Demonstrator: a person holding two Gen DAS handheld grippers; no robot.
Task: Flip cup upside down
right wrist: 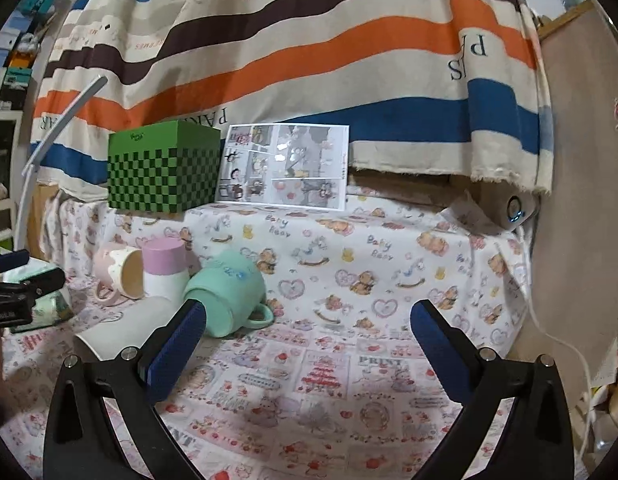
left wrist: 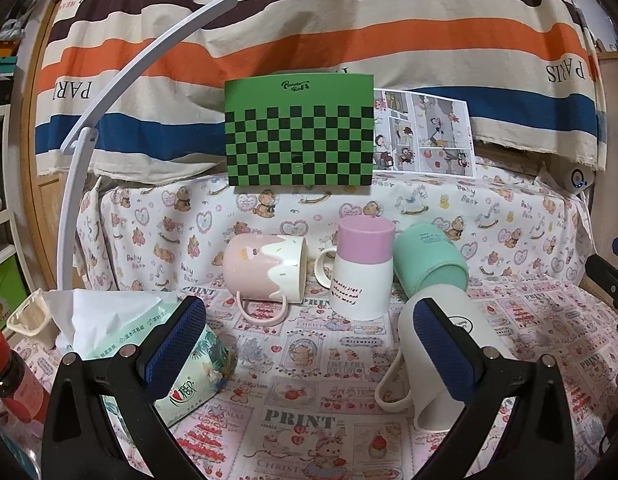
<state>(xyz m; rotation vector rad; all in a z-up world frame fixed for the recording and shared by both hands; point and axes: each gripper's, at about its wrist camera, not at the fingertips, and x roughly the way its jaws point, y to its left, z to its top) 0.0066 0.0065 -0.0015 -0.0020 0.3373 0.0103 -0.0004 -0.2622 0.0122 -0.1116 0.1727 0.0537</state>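
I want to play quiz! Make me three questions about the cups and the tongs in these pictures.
1. True or false: the pink mug with white drip glaze lies on its side.
2. Which cup stands with its bottom up? A) mint green mug B) pink-and-white cup C) plain white mug
3. Fill in: the left tongs and right tongs are both ____, holding nothing.

Key: 1 true. 2 B; its lettering reads upside down, while the mint green mug leans tilted and the plain white mug lies on the patterned cloth. 3 open.
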